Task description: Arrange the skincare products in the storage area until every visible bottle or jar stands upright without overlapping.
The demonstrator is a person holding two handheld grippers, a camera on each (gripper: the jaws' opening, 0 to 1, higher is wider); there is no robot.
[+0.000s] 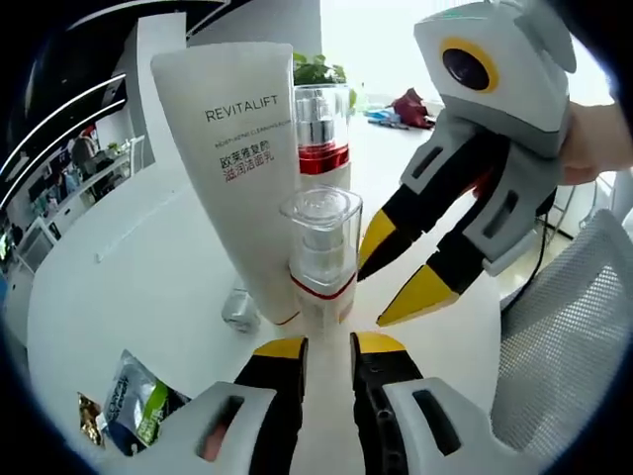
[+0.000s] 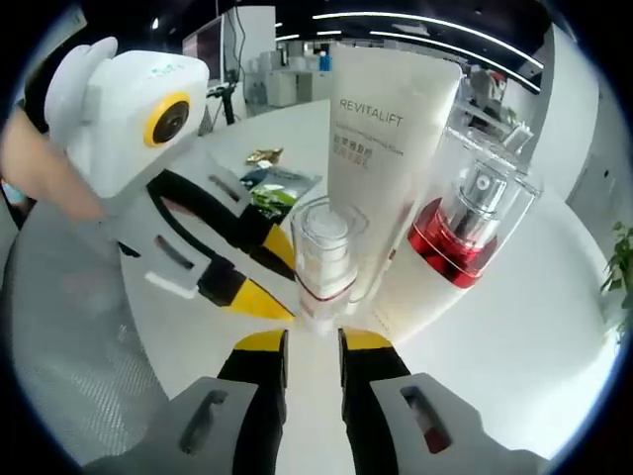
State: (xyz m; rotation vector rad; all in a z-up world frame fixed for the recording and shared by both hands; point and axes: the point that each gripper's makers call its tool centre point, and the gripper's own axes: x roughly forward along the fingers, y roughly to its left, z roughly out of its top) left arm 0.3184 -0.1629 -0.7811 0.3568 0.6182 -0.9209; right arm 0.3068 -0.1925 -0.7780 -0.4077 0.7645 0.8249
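Small clear-capped bottle (image 1: 319,259) likely rigid, slick, top-heavy; grip low. Left gripper (image 1: 330,346) and right gripper (image 2: 313,341) both slightly apart, empty

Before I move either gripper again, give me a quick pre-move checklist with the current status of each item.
1. White Revitalift tube standing upright: ok.
2. Small clear-capped bottle upright: ok.
3. Red pump bottle upright: ok.
4. Products not overlapping: cannot tell; the small bottle sits tight against the tube, and contact is unclear in both views.
5. Left gripper free of any product: ok; fingers slightly apart just short of the small bottle, nothing between them.
6. Right gripper free: ok; empty, also pointed at the small bottle. Both grippers crowd the same bottle, so a bump seems likely.
7. Sachets lying flat on the white table: cannot tell whether they count as targets.
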